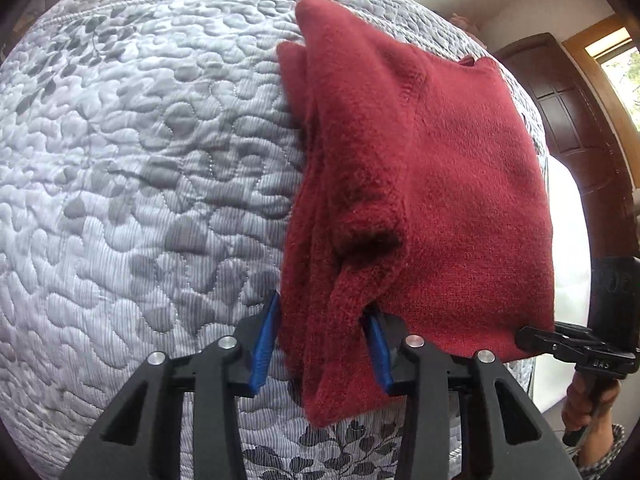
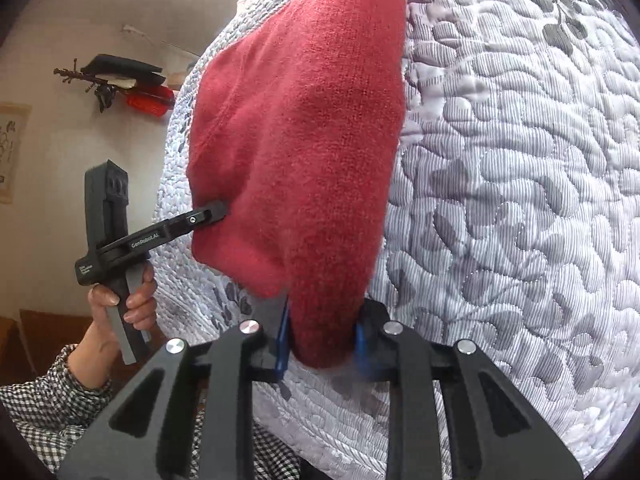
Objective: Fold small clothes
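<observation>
Left wrist view: I see the red knit garment on the quilted bedspread, already doubled into a thick stack of layers with a sleeve cuff opening visible near my tool. I judge the fold well advanced; a final fold or a set-down and smoothing appears to remain. The left gripper is clamped on the near left corner of the stack, the fabric bunched between its blue pads. The right gripper bites the near right corner at the frame edge.

Right wrist view: the right gripper is closed on the garment's near corner, which fills the gap between the pads. The garment extends away from it across the bedspread. The left gripper, held by a hand, pinches the opposite near edge.
</observation>
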A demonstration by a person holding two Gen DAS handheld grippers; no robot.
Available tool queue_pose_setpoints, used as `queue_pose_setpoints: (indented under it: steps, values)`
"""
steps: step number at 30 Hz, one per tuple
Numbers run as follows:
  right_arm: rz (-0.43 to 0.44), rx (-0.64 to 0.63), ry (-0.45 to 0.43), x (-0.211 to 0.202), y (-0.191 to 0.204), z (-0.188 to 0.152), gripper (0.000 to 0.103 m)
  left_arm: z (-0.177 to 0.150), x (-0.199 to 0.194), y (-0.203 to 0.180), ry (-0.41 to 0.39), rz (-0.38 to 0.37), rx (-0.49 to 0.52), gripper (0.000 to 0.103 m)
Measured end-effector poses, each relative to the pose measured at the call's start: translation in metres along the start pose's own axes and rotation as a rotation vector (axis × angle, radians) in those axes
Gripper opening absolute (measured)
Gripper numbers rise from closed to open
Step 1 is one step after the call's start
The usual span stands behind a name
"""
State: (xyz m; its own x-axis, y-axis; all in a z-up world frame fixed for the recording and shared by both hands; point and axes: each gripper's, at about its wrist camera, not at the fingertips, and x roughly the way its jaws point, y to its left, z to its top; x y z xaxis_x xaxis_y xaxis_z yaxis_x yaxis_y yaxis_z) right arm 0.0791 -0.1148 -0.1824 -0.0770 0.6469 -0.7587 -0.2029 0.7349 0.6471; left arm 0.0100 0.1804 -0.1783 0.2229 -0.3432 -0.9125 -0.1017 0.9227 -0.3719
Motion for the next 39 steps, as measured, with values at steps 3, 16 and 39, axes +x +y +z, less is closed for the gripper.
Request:
queue_pose_setpoints:
  steps: [3,16,39]
  values:
    - [-0.024,0.035,0.015,0.020,-0.002,-0.001,0.024,0.000,0.004,0.003,0.004,0.000,-0.018,0.045]
    - [-0.280,-0.044,-0.035,0.002,0.024,-0.015,0.059,-0.012,-0.006,-0.023,-0.055,0.169,0.017,0.069]
    - [-0.436,-0.085,-0.150,-0.044,0.096,-0.070,0.092,-0.087,-0.080,-0.046,-0.026,0.279,-0.010,0.086]
